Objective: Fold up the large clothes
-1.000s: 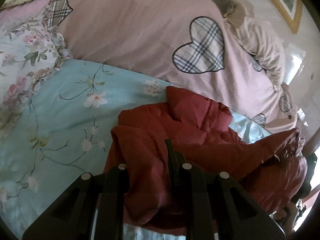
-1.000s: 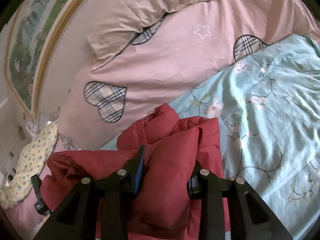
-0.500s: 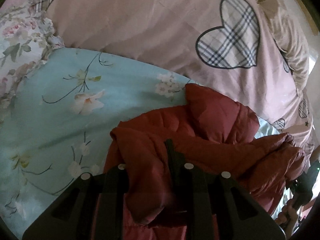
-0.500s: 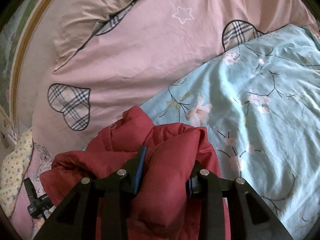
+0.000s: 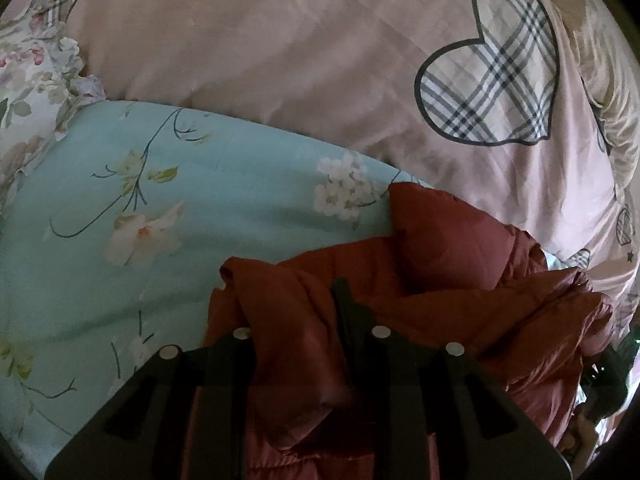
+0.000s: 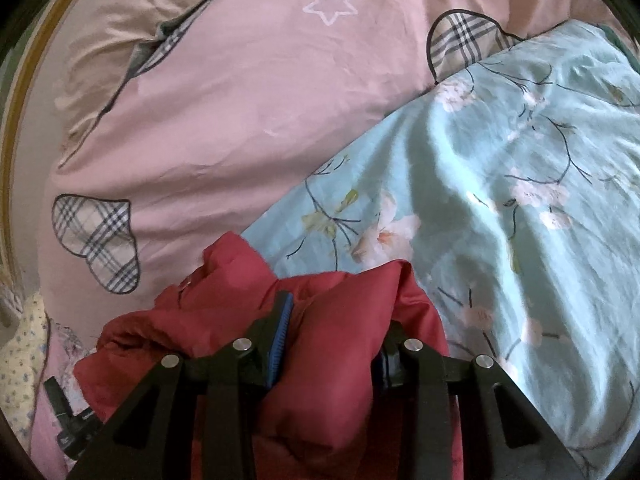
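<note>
A dark red padded jacket (image 5: 440, 240) lies bunched on a light blue flowered quilt (image 5: 160, 200). My left gripper (image 5: 292, 304) has a thick fold of it between its fingers. Its jaws are opening, but the fabric still fills the gap. In the right wrist view the same jacket (image 6: 224, 276) bulges up between the blue pads of my right gripper (image 6: 338, 312). Those jaws are opening too while still pressing the padding. The jacket spans between both grippers, and each one's lower fingers are hidden under fabric.
A pink duvet (image 5: 280, 60) with plaid hearts lies beyond the quilt (image 6: 500, 160), and a beige pillow (image 6: 140, 20) sits behind it. A flowered cloth (image 5: 28, 92) lies at the left. A yellow dotted cloth (image 6: 20, 360) is at the bed's edge.
Both grippers have sunk toward the bed and moved forward with the jacket. The quilt and pink duvet now look larger and nearer.
</note>
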Motion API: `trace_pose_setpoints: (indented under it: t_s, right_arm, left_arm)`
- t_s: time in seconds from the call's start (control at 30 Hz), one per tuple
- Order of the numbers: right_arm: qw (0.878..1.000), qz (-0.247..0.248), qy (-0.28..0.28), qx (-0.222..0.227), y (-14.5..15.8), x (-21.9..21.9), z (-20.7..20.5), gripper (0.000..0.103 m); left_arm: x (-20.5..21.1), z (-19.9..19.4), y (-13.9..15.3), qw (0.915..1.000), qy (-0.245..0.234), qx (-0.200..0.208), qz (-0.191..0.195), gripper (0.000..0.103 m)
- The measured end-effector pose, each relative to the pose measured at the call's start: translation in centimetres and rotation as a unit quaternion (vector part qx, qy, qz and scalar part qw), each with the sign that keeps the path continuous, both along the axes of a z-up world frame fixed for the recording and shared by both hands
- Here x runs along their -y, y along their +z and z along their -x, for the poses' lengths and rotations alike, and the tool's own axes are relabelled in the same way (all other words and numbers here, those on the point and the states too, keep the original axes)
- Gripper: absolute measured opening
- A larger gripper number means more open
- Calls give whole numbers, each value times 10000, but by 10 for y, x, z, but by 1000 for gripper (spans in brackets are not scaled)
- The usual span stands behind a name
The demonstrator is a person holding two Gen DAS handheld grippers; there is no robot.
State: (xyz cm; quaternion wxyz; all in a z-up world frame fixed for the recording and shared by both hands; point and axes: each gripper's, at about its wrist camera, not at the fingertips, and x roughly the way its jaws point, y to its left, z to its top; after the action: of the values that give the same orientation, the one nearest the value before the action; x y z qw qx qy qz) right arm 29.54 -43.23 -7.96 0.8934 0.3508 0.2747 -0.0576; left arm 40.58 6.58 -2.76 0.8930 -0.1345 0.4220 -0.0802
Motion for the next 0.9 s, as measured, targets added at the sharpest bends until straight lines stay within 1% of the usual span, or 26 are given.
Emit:
trace_pose_setpoints:
  t_s: [0.1,0.2,0.23,0.27,0.33,0.37,0.43,0.5,0.53,0.57,0.63,0.73,0.8,0.87,0.9]
  right_arm:
    - [9999,71,-39,-63,-4,0,-11,36]
    - [9998,137,-69,-124,-7,-1,-20,36]
    - [9998,151,-71,-142,-8,-2,-23,36]
    - [9997,168,-79,-165,-9,-2,-25,36]
    - [9996,199,-97,-186,-11,-2,-27,36]
    - [9996,202,-107,-186,-12,-2,-27,36]
    - [9996,210,-119,-170,-13,-3,-28,36]
    - [9995,253,-136,-162,-14,-4,-28,37]
    - [9993,298,-140,-165,-13,-6,-28,37]
    - [9992,327,-142,-162,-12,-6,-27,38]
    - [9990,400,-141,-158,-10,-9,-26,39]
    - [9988,450,-104,-133,-6,-10,-23,43]
    - [9992,387,-30,-74,-1,-10,-19,48]
    - [9996,290,51,-19,6,-9,-11,56]
    - [9996,276,99,36,11,-10,-6,58]
  left_arm:
    - [-1,-4,2,10000,-7,-35,60,24]
    - [-6,6,12,9999,-30,21,132,30]
    - [-8,11,18,9999,-24,69,150,37]
    - [-11,18,24,9998,6,167,141,47]
    - [-16,39,40,9990,62,433,68,54]
    - [-17,50,48,9985,40,551,52,54]
    - [-16,74,61,9969,-152,756,129,54]
    - [-8,93,65,9956,-377,851,122,54]
    - [1,103,65,9943,-603,872,114,54]
    - [8,108,64,9934,-762,856,107,54]
    - [33,118,52,9895,-1258,707,5,54]
    - [65,122,32,9849,-1600,555,-355,54]
    - [80,118,17,9839,-1605,442,-648,54]
    - [88,108,2,9840,-1487,358,-914,54]
    - [90,106,-3,9840,-1472,329,-948,54]
